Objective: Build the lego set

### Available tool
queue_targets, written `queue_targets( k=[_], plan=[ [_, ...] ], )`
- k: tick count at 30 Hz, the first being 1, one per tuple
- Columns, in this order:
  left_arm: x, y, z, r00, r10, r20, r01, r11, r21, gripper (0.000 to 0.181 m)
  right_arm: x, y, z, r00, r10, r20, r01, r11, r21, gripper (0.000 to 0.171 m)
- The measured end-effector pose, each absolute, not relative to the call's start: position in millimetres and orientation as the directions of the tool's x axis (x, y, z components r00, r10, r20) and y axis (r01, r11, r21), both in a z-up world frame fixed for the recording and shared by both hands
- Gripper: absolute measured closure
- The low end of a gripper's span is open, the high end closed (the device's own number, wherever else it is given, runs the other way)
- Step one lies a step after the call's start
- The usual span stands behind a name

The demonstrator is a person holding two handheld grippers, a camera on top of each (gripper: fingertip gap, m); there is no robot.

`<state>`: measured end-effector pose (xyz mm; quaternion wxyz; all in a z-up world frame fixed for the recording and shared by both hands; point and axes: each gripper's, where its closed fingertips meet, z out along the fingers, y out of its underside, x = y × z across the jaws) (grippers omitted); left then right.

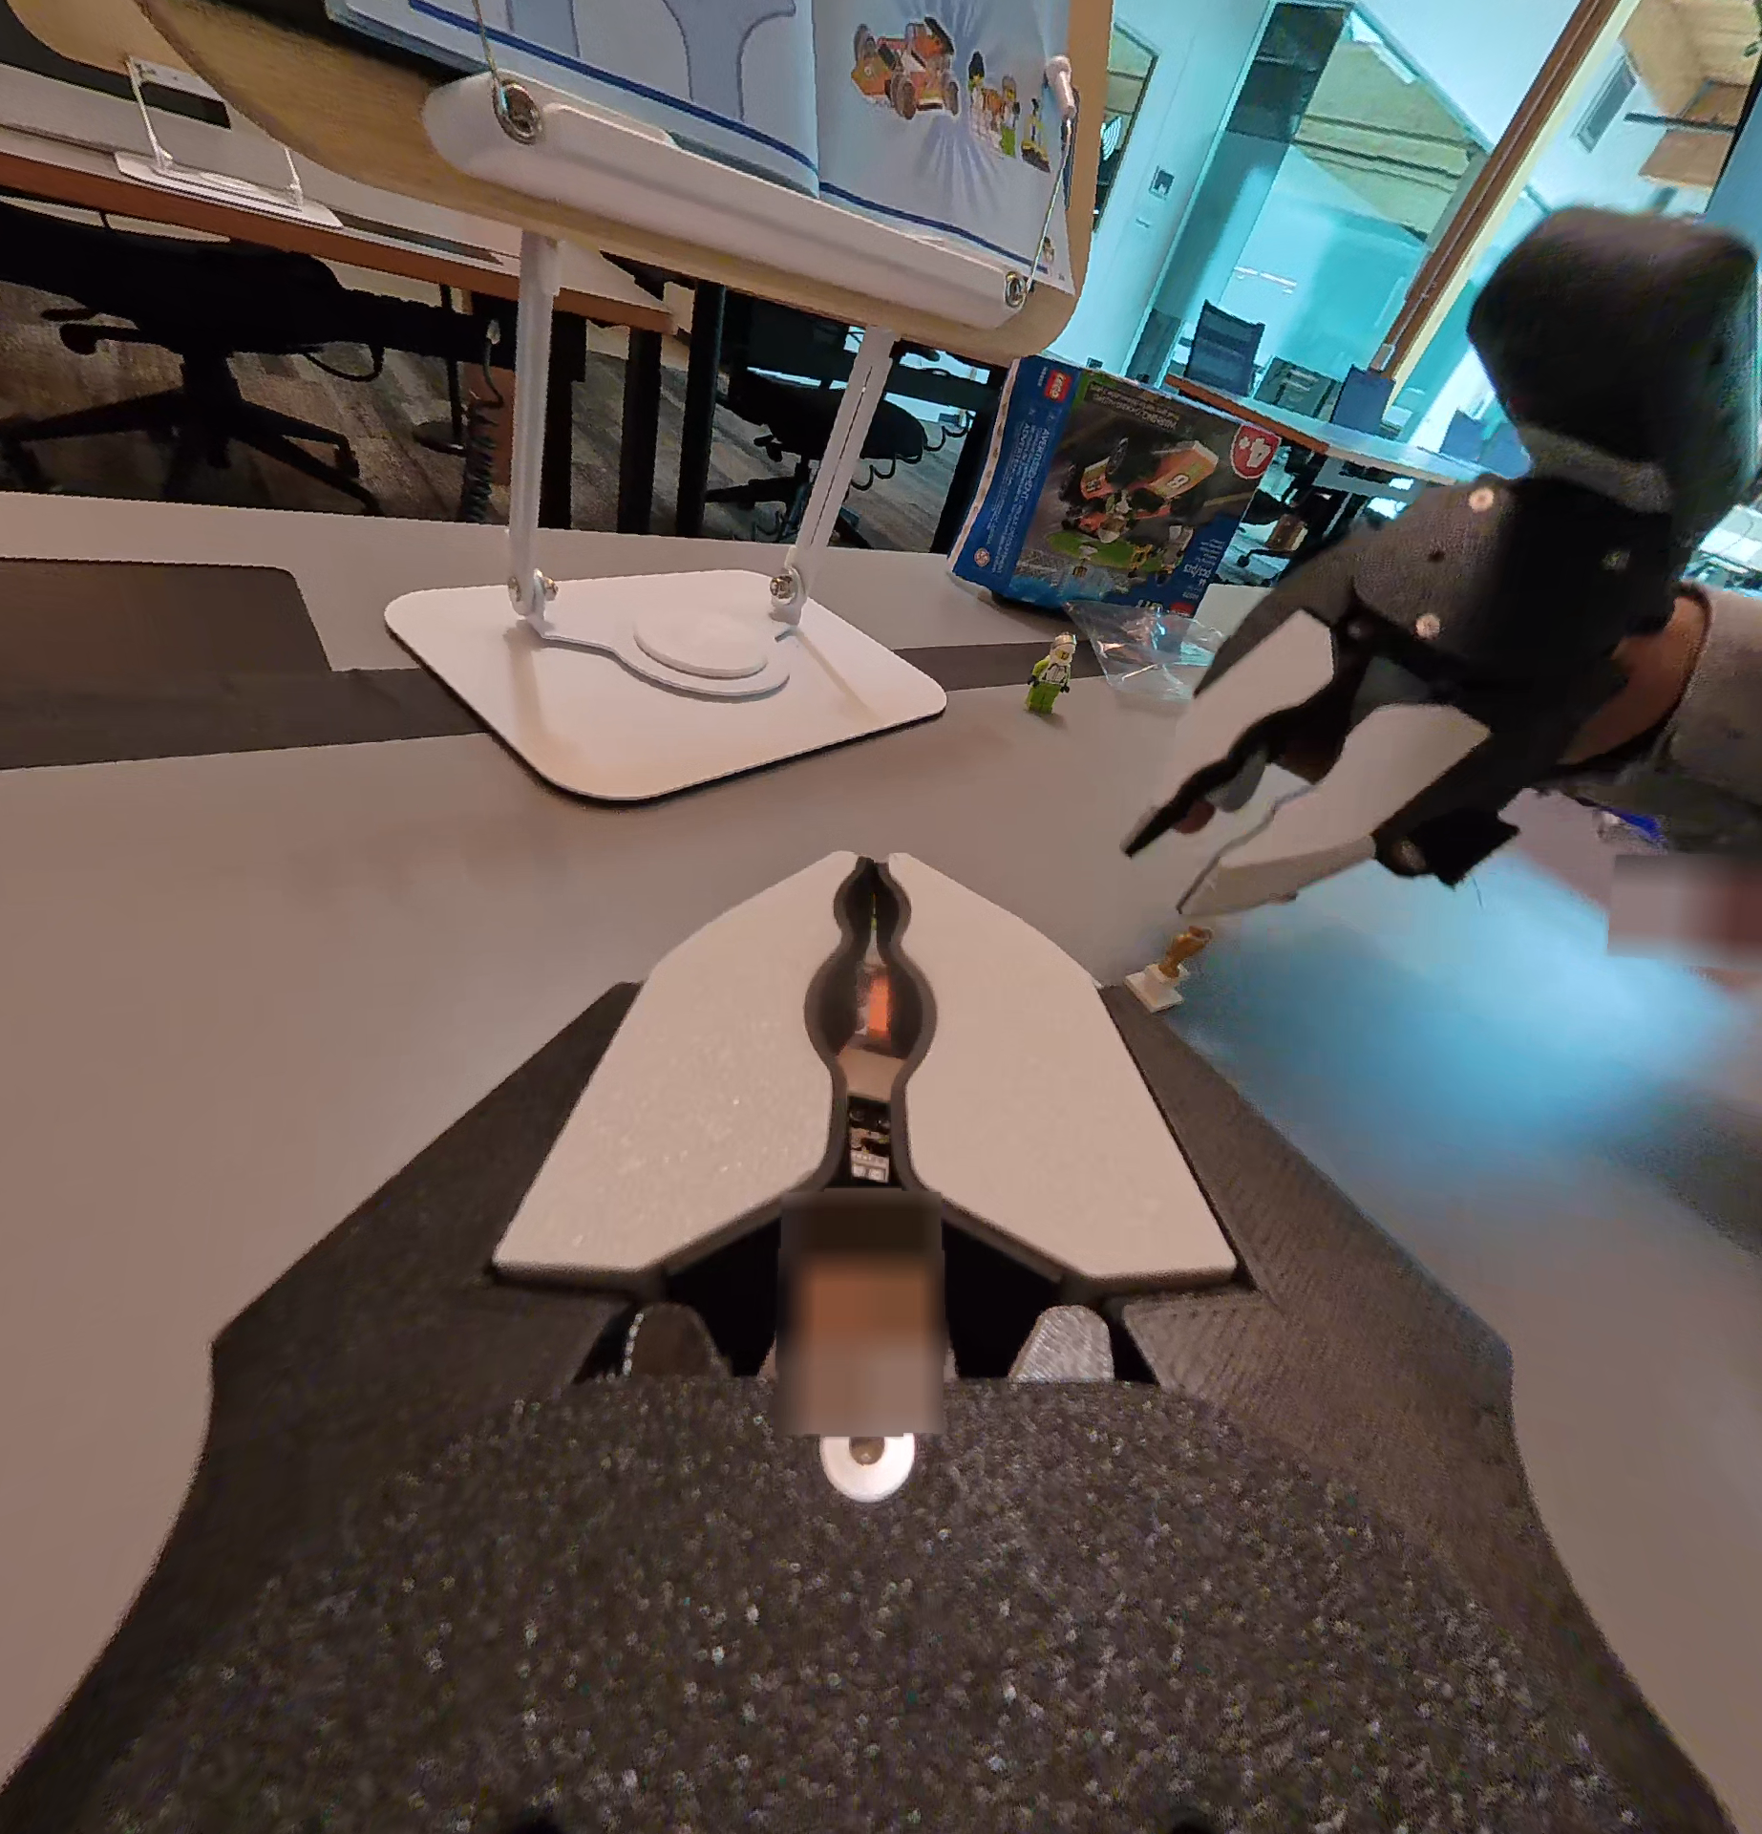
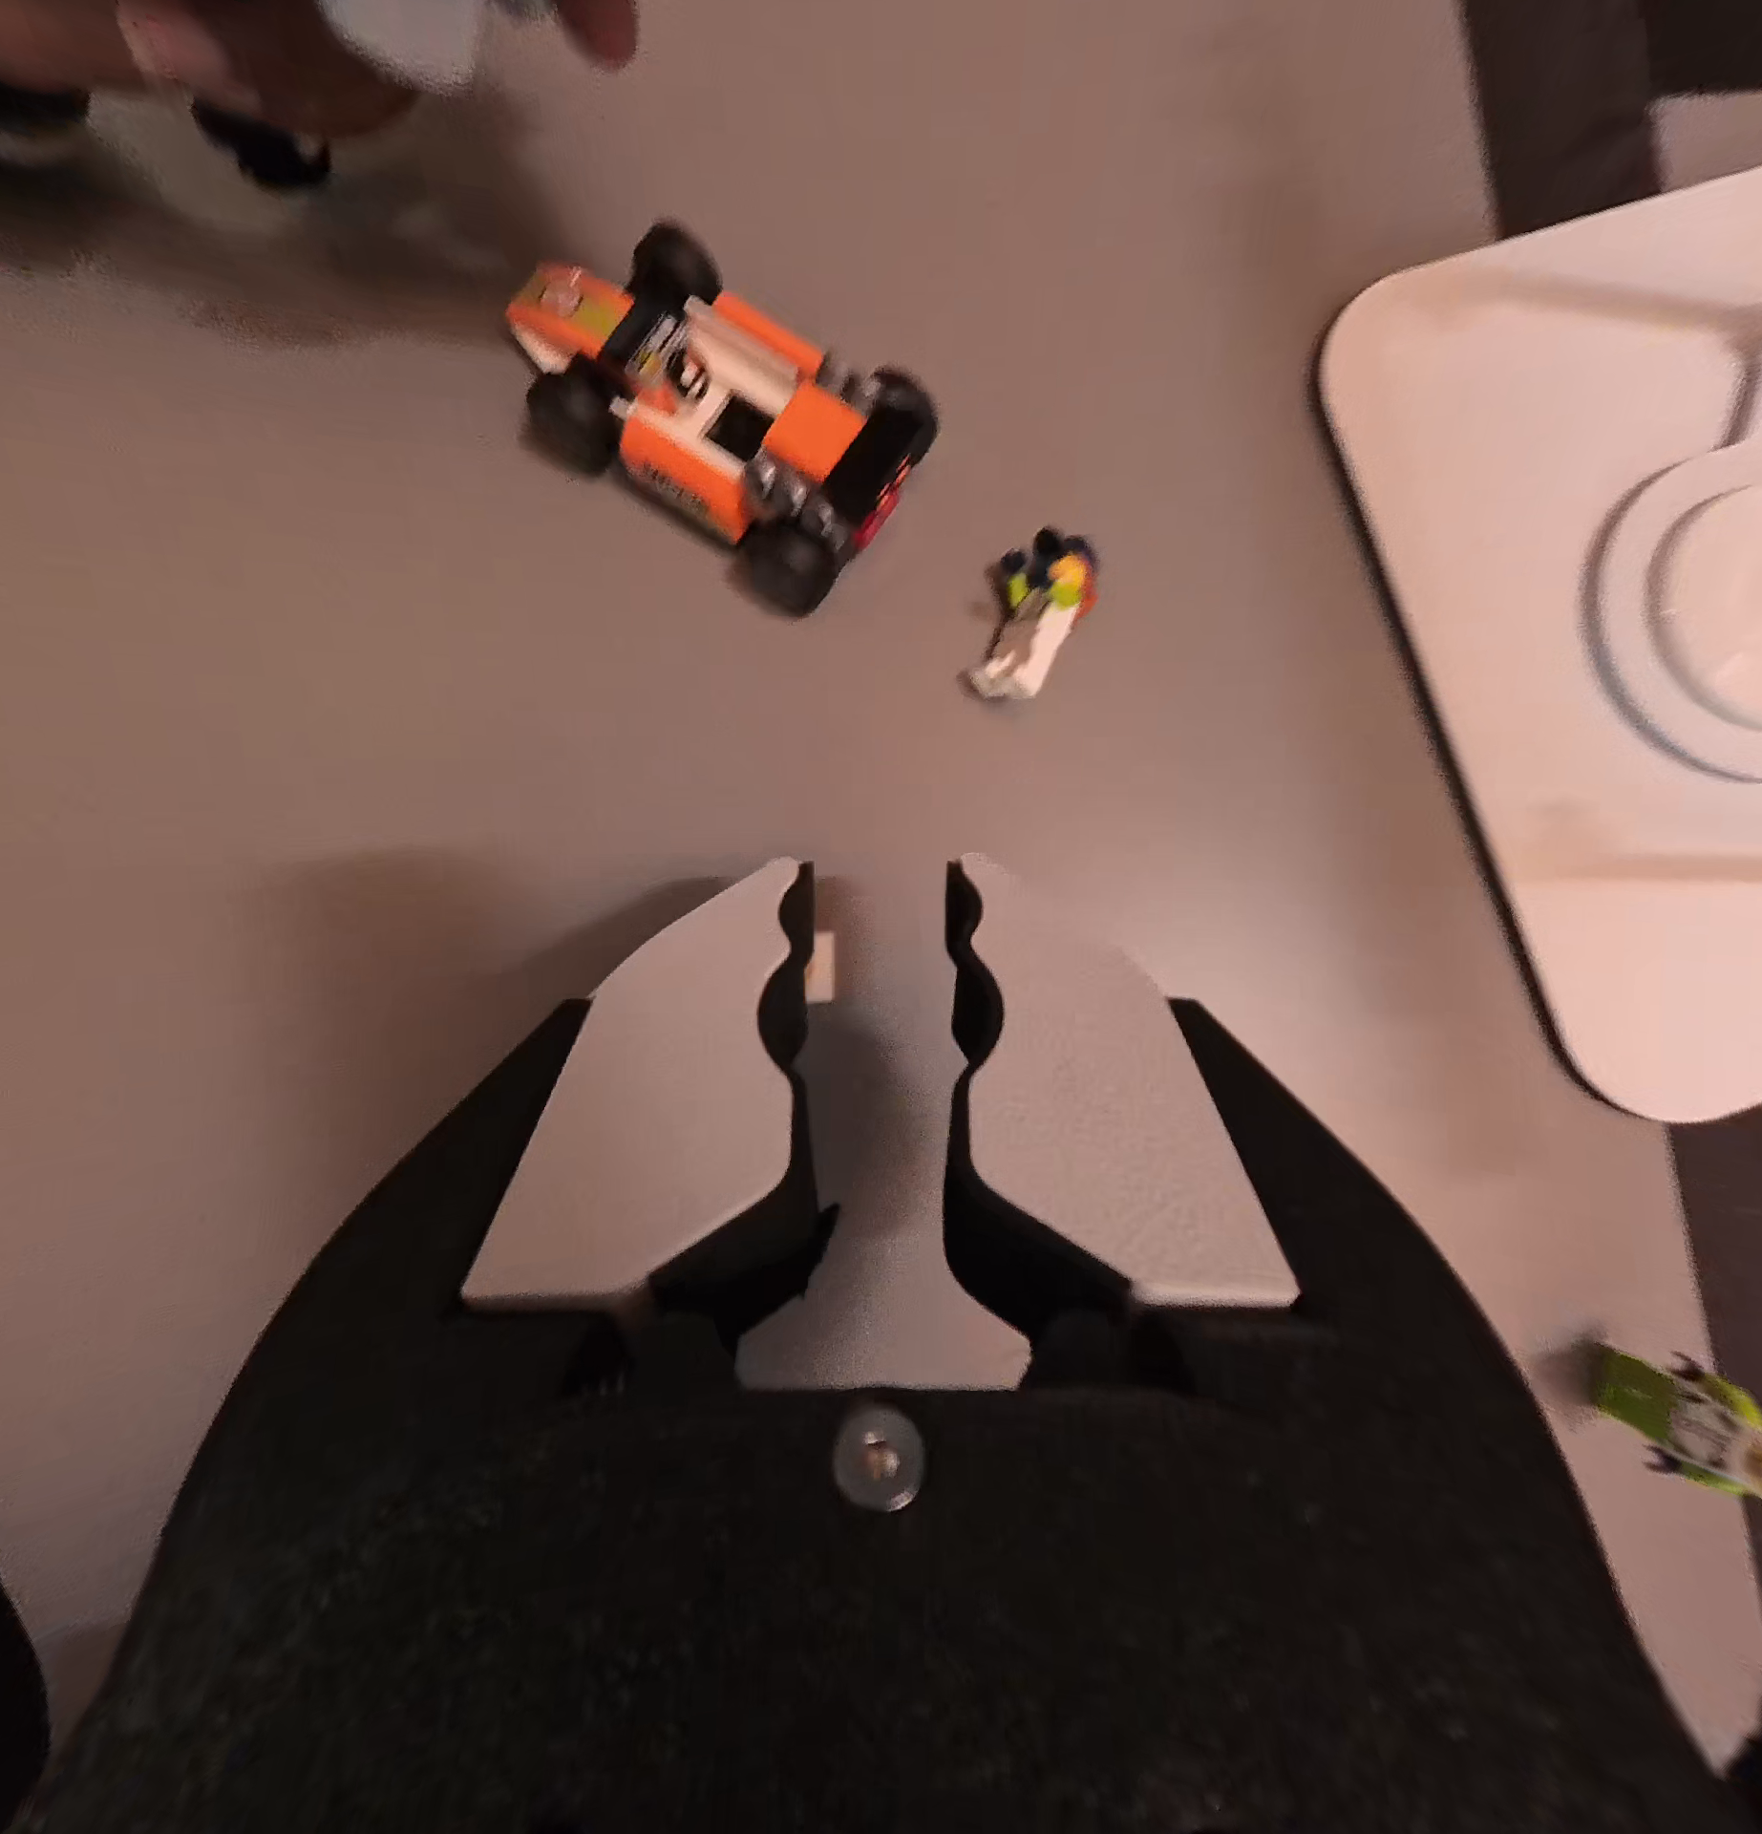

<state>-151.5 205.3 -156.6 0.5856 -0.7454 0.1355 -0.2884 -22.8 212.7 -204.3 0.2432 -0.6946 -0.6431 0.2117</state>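
left wrist view: the left gripper (image 1: 872,868), with smooth pale plates on a grainy black body, has its fingers (image 1: 728,1052) pressed together on a small orange piece (image 1: 875,1002), seen only through the wavy slot between them; its shape is hard to make out. ahead on the matte grey table (image 1: 212,893) stands a white book stand (image 1: 658,675) with a rounded flat base, its top cut off by the frame. a lime-and-white toy figure (image 1: 1050,675) stands beside crumpled clear plastic (image 1: 1144,645) and a printed cardboard box (image 1: 1115,486). the right gripper (image 1: 1169,873) hangs blurred above a small gold trophy piece (image 1: 1179,958).

right wrist view: the right gripper (image 2: 879,873) looks straight down, fingers (image 2: 688,1072) narrowly parted and holding nothing. beyond them rests an orange-and-white toy car (image 2: 718,417) with black wheels, and just beside it a toy figure (image 2: 1035,620) lying down, both blurred. the book stand (image 2: 1512,695) is cut off at right.
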Motion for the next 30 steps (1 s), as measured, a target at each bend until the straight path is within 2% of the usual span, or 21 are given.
queue_targets(
  k=[4, 11, 14, 17, 21, 24, 30],
  plan=[
    [-146, 206, -159, 0.792, -0.551, 0.262, 0.117, -0.284, -0.952, 0.181, -46, 233, -200, 0.117, 0.993, 0.03, 0.805, -0.077, -0.589, 0.146],
    [-151, 205, -159, 0.792, -0.549, 0.269, 0.123, -0.288, -0.95, 0.181, -78, 256, -242, 0.121, 0.993, -0.014, 0.877, -0.113, -0.467, 0.14],
    [-151, 206, -159, 0.785, -0.551, 0.284, 0.137, -0.294, -0.946, 0.181, -83, 258, -247, 0.111, 0.993, -0.026, 0.87, -0.11, -0.481, 0.163],
    [-148, 206, -159, 0.773, -0.562, 0.294, 0.139, -0.301, -0.943, 0.18, -81, 252, -240, 0.096, 0.994, -0.044, 0.854, -0.104, -0.509, 0.164],
    [-139, 204, -155, 0.745, -0.597, 0.298, 0.143, -0.294, -0.945, 0.169, -82, 233, -199, 0.12, 0.986, -0.119, 0.71, -0.169, -0.683, 0.163],
    [-123, 195, -150, 0.667, -0.658, 0.348, 0.174, -0.317, -0.932, 0.161, -83, 213, -158, 0.143, 0.967, -0.212, 0.492, -0.255, -0.832, 0.164],
    [-79, 159, -126, 0.392, -0.8, 0.454, 0.272, -0.371, -0.888, 0.164, -74, 166, -126, 0.095, 0.927, -0.364, 0.131, -0.374, -0.918, 0.163]
  ],
)
